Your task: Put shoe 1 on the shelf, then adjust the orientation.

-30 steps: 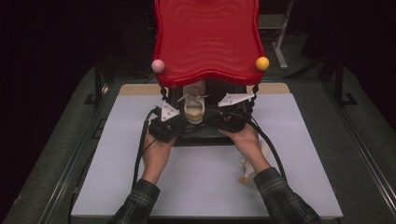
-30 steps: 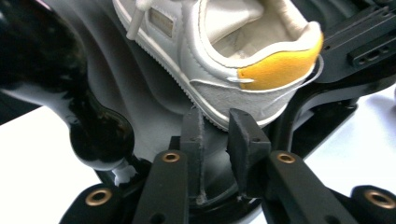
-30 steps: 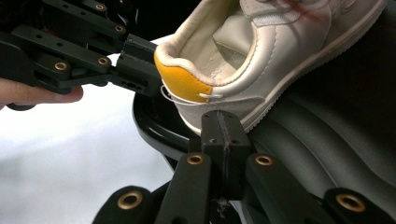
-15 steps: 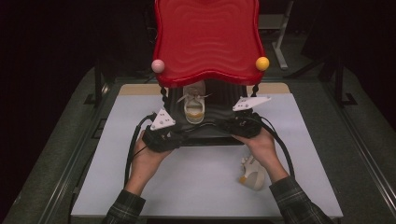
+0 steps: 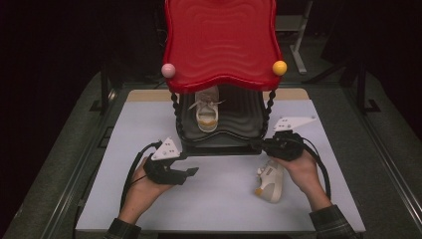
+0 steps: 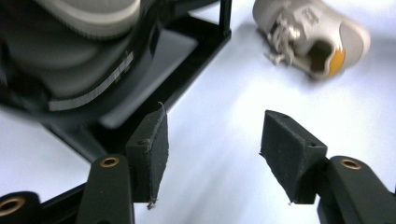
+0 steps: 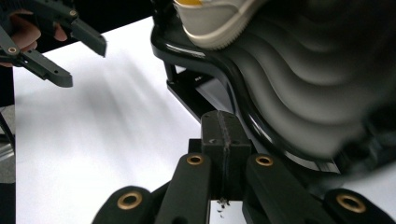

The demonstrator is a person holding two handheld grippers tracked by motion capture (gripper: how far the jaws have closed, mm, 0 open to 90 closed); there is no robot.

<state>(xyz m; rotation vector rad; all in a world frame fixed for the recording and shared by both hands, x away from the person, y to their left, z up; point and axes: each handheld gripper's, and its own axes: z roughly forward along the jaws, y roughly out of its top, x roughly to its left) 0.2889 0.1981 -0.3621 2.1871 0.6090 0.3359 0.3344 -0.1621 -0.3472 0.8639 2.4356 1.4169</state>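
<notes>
At the lower left of the high view, the left hand-held gripper [image 5: 191,172] hovered over the white desk [image 5: 149,124], just in front of the rack's front left corner. Its jaws had just been opening; in the left gripper view [image 6: 212,149] they stood apart with nothing between them, only bare desk.

At the centre of the high view stood the two-tier shoe rack [image 5: 221,134], a red wavy top shelf above a black wavy lower shelf. One cream sneaker [image 5: 206,110] sat on that lower shelf, heel toward the person.

Right of centre, low in the high view, the second sneaker [image 5: 269,180] lay on its side on the desk, just beside the right hand. The right hand-held gripper [image 5: 259,146] was at the rack's front right corner, its jaws pressed together on nothing, as the right gripper view [image 7: 226,140] showed.

The step in hand seemed to be fetching that fallen sneaker. It would likely go best by opening the right jaws wide first, pinching the heel collar rather than the loose laces, then lifting clear of the rack's front edge before setting it beside its mate.
</notes>
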